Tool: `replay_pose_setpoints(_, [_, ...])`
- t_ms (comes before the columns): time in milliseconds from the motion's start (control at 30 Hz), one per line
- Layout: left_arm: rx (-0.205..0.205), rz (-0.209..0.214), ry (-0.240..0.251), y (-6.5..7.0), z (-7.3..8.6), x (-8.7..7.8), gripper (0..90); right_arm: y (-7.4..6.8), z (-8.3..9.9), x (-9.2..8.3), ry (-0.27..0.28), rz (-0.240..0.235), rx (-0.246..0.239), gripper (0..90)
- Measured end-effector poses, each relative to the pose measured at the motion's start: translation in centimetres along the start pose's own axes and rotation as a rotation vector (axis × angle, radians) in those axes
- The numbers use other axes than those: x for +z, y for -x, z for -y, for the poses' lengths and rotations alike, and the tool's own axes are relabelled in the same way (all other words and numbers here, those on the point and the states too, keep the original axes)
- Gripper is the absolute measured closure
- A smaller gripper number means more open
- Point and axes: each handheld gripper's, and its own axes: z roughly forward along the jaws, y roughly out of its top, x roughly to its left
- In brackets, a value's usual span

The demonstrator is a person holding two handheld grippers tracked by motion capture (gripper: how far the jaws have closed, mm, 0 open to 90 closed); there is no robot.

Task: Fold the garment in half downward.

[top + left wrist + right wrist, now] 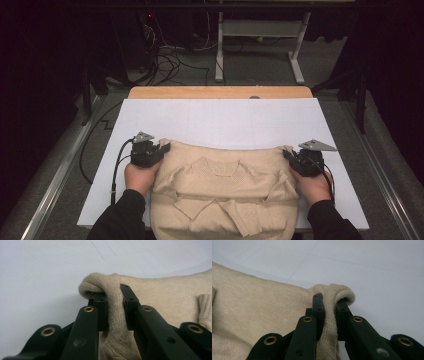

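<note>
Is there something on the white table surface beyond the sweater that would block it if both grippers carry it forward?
Nothing visible does. Both the left gripper and right gripper already clamp the sweater, and the white surface ahead looks bare.

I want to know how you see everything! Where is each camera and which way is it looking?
High view: above the person's side, looking forward and down at the white table; forearms, hands, both tools.
Left gripper view: rides the left tool, looking along its black jaws.
Right gripper view: rides the right tool, likewise.
Shared: all show the beige knitted sweater, pinched at its corners.
</note>
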Motion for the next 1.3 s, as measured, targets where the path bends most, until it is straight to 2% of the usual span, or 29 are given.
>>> replay_pose_setpoints(200, [0.025,-0.028,0.006,-0.9,-2.1,1.3,77.4,0.5,-1.8,1.8,0.021,0.026,-0.012,83.5])
replay_pose_setpoints(367, [0.014,-0.039,0.02,-1.8,-3.8,2.2,77.3,1.1,-3.5,3.3,0.028,0.045,-0.016,83.8])
replay_pose_setpoints(433, [0.002,-0.04,0.025,-2.1,-4.0,2.5,77.2,1.3,-4.3,3.9,0.027,0.053,-0.017,83.9])
replay_pose_setpoints(500, [-0.013,-0.043,0.004,-2.5,-3.8,3.1,77.1,1.5,-4.8,4.5,0.014,0.055,-0.015,83.9])
replay_pose_setpoints(633, [-0.014,-0.048,-0.026,-2.7,-3.2,3.8,75.9,1.7,-4.6,5.8,-0.028,0.049,-0.01,83.3])
replay_pose_setpoints(700, [-0.013,-0.045,-0.032,-2.7,-3.1,3.8,73.6,2.0,-4.2,6.3,-0.064,0.034,0.016,76.8])
replay_pose_setpoints(733, [-0.019,-0.043,-0.033,-2.7,-3.0,3.7,70.9,2.1,-4.1,6.3,-0.067,0.033,0.023,68.7])
replay_pose_setpoints(800, [-0.028,-0.053,-0.019,-2.8,-2.9,3.3,62.8,2.4,-4.0,6.1,-0.071,0.012,0.051,55.7])
replay_pose_setpoints(900, [-0.024,-0.066,-0.009,-2.6,-2.7,2.3,52.6,2.4,-4.1,4.9,-0.045,0.001,0.034,48.5])
replay_pose_setpoints(933, [-0.022,-0.066,-0.004,-2.5,-2.7,1.9,51.2,2.3,-4.1,4.4,-0.031,-0.002,0.032,47.2])
replay_pose_setpoints(1000, [-0.004,-0.096,0.002,-2.1,-2.6,0.9,49.4,2.1,-4.0,3.3,0.004,-0.013,0.035,45.6])
replay_pose_setpoints(1100, [-0.023,-0.08,0.05,-1.7,-2.4,-0.8,49.3,1.8,-3.8,1.7,0.03,-0.018,0.036,43.6])
replay_pose_setpoints(1167, [-0.013,-0.068,0.07,-1.2,-2.0,-1.9,49.2,1.5,-3.6,0.6,0.058,-0.025,0.038,43.2])
replay_pose_setpoints(1200, [-0.007,-0.068,0.077,-1.0,-1.8,-2.3,45.2,1.4,-3.5,0.0,0.068,-0.027,0.03,42.6])
replay_pose_setpoints(1300, [-0.002,-0.054,0.104,-0.6,-0.9,-3.4,44.8,0.8,-3.0,-1.3,0.083,-0.037,0.015,41.9])
